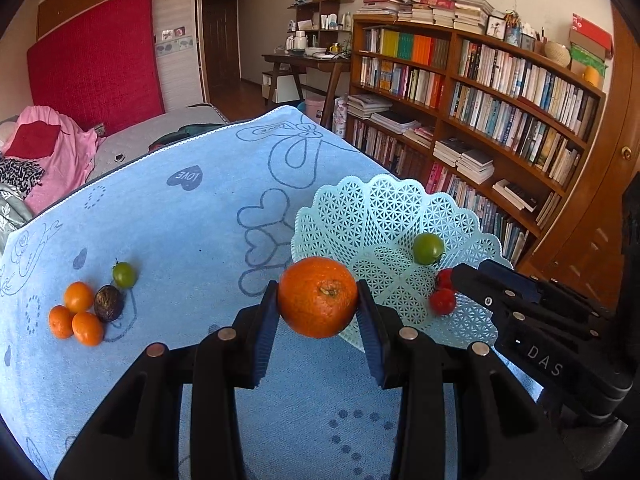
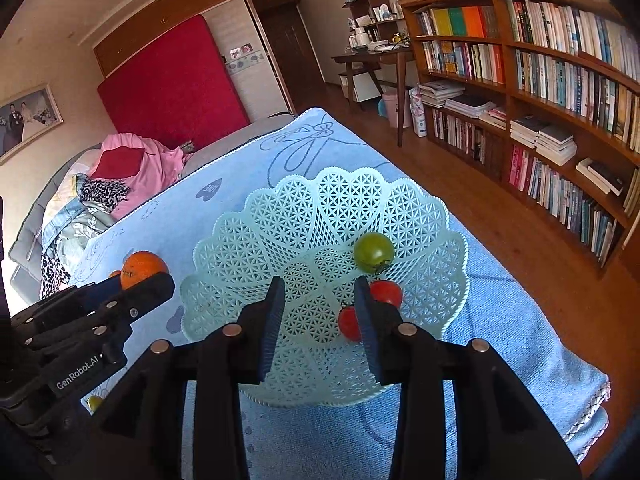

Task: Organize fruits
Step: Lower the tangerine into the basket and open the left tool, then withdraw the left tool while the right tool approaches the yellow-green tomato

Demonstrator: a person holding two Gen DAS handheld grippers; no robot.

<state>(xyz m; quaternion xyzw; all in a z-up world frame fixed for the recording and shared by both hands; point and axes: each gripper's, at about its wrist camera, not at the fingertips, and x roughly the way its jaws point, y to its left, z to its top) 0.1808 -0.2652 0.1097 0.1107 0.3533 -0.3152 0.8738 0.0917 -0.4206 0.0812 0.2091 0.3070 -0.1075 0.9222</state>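
My left gripper (image 1: 318,300) is shut on a large orange (image 1: 317,297) and holds it just above the blue cloth, at the near left rim of the pale green lattice basket (image 1: 360,188). The same orange (image 2: 142,266) shows at the left of the right wrist view. My right gripper (image 2: 319,300) hovers over the basket (image 2: 320,184), open, with only mesh between its fingers. A green tomato (image 2: 373,252) and two red tomatoes (image 2: 386,292) lie in the basket beside its right finger.
On the blue cloth (image 1: 160,220) to the left lie three small oranges (image 1: 78,296), a dark wrinkled fruit (image 1: 108,303) and a green tomato (image 1: 124,275). The cloth's edge drops to a wooden floor on the right, with a bookshelf (image 1: 500,92) beyond.
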